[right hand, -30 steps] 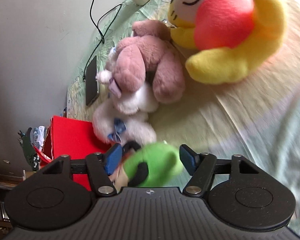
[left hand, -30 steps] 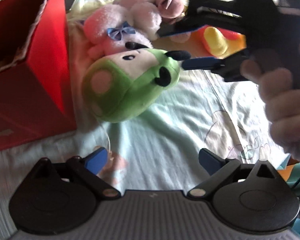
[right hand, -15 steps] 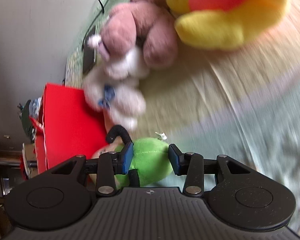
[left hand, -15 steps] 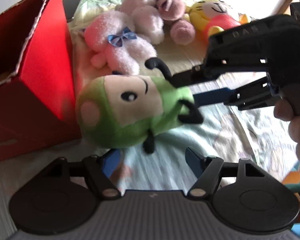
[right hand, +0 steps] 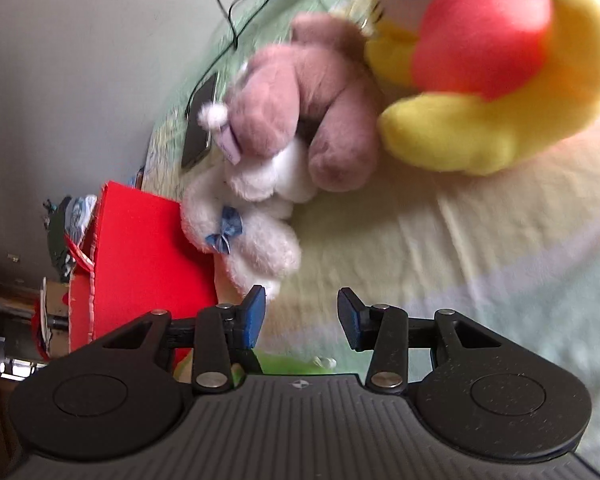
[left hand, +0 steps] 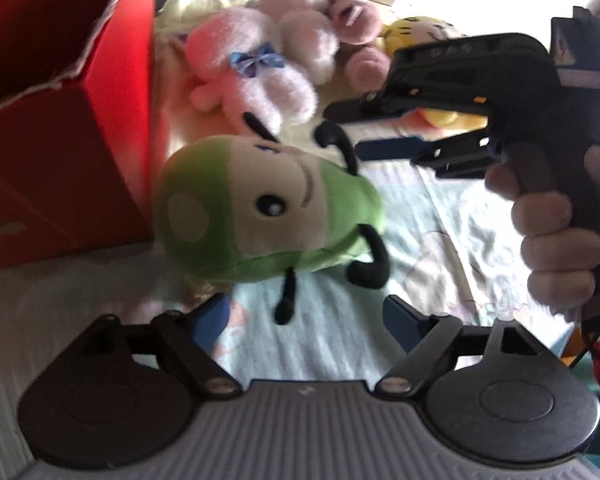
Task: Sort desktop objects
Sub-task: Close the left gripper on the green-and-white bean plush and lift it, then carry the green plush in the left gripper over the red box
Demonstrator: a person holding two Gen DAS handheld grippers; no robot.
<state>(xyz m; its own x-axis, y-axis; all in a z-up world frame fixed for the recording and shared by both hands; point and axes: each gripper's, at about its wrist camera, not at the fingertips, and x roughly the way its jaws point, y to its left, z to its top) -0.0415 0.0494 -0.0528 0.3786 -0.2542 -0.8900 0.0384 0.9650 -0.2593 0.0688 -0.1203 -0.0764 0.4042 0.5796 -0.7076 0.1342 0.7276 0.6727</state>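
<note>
right claw [left hand: 342,130] (jaws apart) just beside green plush [left hand: 268,208].

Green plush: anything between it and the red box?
Nothing visible. In the left wrist view the green plush is close beside the red box, no object between; the pink plush lies farther back, off that line.

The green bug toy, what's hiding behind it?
Behind the green bug toy sits a white plush with a blue bow, beside the red box. The bug covers the plush's lower end, so that part stays hidden.
</note>
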